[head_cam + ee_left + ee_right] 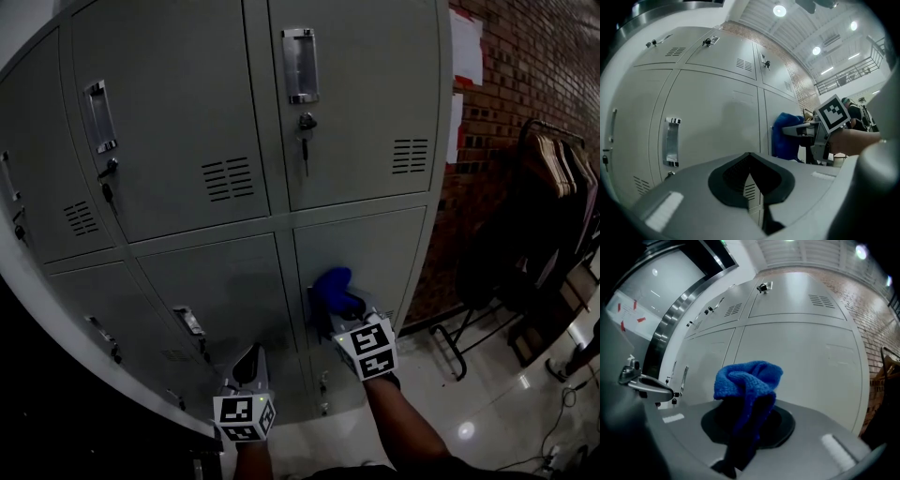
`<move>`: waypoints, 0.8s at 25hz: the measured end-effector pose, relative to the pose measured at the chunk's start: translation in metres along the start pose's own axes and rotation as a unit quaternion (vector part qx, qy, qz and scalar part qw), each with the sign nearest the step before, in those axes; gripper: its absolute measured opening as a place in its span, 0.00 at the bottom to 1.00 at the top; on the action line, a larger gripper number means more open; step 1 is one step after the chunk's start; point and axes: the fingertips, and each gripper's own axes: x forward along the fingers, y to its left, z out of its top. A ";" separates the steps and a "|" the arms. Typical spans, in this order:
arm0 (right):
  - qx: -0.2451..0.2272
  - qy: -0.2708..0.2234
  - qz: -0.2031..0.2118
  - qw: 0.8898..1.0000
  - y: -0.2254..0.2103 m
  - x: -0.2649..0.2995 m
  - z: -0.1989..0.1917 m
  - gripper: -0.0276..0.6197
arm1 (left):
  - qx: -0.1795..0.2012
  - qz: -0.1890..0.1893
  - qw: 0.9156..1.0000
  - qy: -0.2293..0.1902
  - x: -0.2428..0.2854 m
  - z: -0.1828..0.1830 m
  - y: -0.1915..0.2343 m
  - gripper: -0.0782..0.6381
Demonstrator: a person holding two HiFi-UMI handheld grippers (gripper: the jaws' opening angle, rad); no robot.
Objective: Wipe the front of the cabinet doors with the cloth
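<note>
A grey metal cabinet with several locker doors [356, 103] fills the head view. My right gripper [339, 302] is shut on a bunched blue cloth [334, 284], which is held at the lower right door [375, 258], near its left edge. In the right gripper view the cloth [748, 379] bulges up out of the jaws, close to the pale door [806, 362]. My left gripper [248, 364] hangs lower and to the left in front of the bottom doors, shut with nothing in it. From the left gripper view [750, 164], the cloth [785, 136] shows to the right.
Doors have metal handles [300, 64] and keys in locks [306, 141]. A brick wall [525, 84] with papers stands to the right. A clothes rack with dark garments [553, 216] stands on the shiny floor [487, 412] at the right.
</note>
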 end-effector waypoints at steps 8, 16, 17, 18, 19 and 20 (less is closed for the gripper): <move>-0.012 0.007 -0.028 0.999 -0.033 -0.012 -0.010 0.13 | 0.001 -0.003 1.000 0.001 0.010 0.000 -0.006 0.13; 0.003 0.025 -0.068 0.997 -0.088 -0.034 -0.029 0.14 | 0.001 -0.012 1.000 0.004 0.020 -0.002 -0.019 0.13; 0.002 0.028 -0.074 0.997 -0.094 -0.037 -0.030 0.14 | 0.001 -0.012 1.000 0.004 0.022 -0.002 -0.020 0.13; 0.000 0.030 -0.080 0.996 -0.101 -0.039 -0.031 0.14 | 0.001 -0.013 1.000 0.004 0.023 -0.002 -0.021 0.13; -0.002 0.032 -0.086 0.996 -0.106 -0.041 -0.033 0.14 | 0.001 -0.013 1.000 0.004 0.023 -0.001 -0.022 0.13; -0.004 0.034 -0.092 0.995 -0.112 -0.044 -0.034 0.14 | 0.001 -0.014 1.000 0.004 0.024 -0.001 -0.023 0.13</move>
